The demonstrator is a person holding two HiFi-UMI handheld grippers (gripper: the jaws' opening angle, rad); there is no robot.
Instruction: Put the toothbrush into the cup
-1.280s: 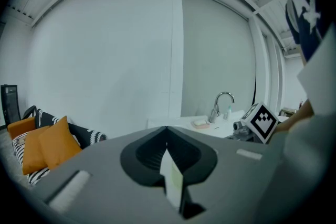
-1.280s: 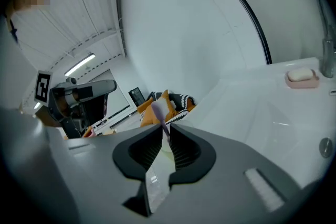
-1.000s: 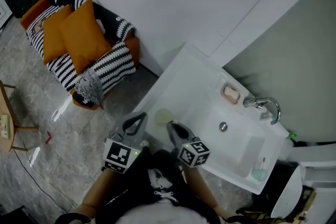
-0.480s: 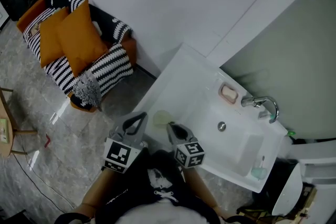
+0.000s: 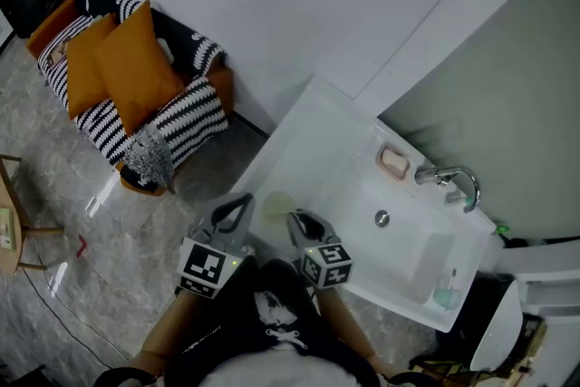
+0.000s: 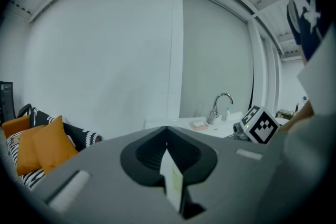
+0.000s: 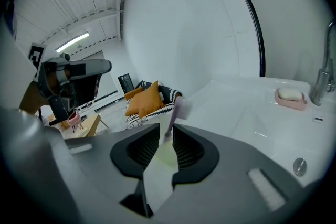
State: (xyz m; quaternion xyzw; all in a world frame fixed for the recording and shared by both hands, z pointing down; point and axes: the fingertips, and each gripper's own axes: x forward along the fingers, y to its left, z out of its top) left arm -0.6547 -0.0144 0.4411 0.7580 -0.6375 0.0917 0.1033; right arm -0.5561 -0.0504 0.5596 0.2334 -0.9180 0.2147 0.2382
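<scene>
A pale yellow-green cup stands on the near left corner of the white sink counter. In the right gripper view a light purple toothbrush rises out of the cup, its head up, in the gap between the jaw tips. My right gripper is open; its jaws have just been opening and the pads stand off the brush. In the head view it sits just right of the cup. My left gripper hovers left of the cup, off the counter, jaws shut and empty.
The basin lies to the right, with a chrome tap and a pink soap dish behind it. A small green item rests at the basin's near right. A striped sofa with orange cushions stands on the floor at left.
The right gripper's marker cube has shifted slightly left and rolled. The left gripper has stayed where it was.
</scene>
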